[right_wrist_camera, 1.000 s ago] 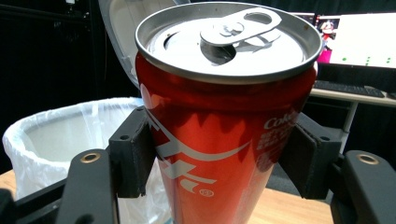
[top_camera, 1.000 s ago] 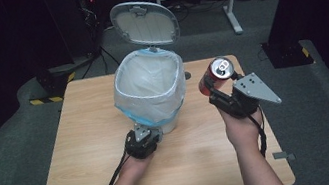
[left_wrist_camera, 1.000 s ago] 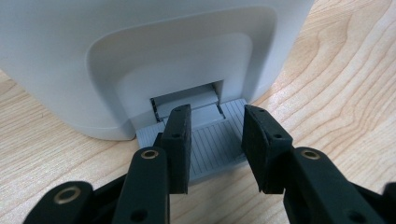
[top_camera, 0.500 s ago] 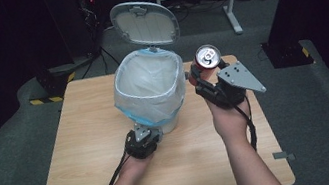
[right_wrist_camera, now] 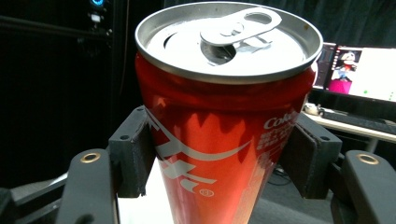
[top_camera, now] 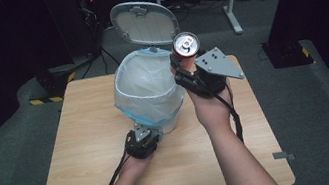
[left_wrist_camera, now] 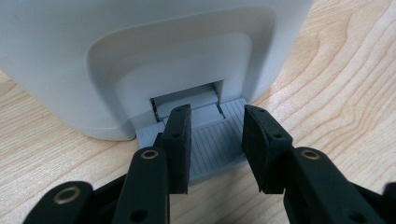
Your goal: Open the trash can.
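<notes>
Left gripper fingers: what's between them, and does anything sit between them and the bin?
In the left gripper view, the left gripper stands open over the bin's grey ribbed pedal, which lies between its fingers. Nothing else separates them from the white bin.

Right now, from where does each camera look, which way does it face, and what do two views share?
High view: above the person's side, looking forward and down on the table; both forearms show, with the left gripper and the right gripper.
Left gripper view: low over the table, facing the bin's pedal; its black jaws stand apart over it.
Right gripper view: raised, facing the red can clamped between its jaws.
Shared: the can in the high and right gripper views; the bin in the high and left gripper views.
</notes>
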Action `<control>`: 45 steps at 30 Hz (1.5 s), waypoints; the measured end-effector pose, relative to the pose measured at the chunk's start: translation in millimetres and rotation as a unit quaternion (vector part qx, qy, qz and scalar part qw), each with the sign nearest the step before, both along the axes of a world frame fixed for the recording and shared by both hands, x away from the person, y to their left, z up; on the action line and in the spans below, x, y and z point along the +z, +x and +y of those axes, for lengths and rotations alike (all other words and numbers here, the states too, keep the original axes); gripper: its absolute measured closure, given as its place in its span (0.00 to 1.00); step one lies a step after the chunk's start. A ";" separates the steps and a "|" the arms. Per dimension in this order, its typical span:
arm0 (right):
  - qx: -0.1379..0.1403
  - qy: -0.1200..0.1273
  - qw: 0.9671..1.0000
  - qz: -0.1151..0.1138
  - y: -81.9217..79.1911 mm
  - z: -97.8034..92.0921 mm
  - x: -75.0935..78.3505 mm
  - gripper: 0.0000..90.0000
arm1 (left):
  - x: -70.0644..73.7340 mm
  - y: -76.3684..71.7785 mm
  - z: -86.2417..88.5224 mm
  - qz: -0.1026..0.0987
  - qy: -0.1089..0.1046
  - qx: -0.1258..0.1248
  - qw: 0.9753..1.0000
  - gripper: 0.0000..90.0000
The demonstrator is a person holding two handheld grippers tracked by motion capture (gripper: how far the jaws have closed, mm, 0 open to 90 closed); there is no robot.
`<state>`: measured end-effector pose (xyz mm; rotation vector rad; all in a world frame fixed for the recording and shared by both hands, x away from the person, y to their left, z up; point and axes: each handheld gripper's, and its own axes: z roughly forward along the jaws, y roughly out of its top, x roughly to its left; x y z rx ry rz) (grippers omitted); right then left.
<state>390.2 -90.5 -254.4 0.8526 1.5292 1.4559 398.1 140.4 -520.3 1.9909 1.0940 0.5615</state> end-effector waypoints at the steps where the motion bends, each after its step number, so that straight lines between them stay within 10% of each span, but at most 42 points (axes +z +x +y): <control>1: 0.004 0.007 1.000 0.000 0.8 1.9 1.3 0.38 | -0.1 -0.1 -0.2 0.000 -0.001 0.000 1.000 0.70; 26: 0.038 -0.002 0.999 0.016 46.1 87.0 9.9 0.38 | -0.2 -0.5 0.0 0.007 -0.001 -0.006 1.000 0.70; 45: 0.025 -0.001 0.998 0.061 76.1 93.6 4.3 0.25 | 0.2 -0.3 0.7 0.004 0.005 -0.006 1.000 0.69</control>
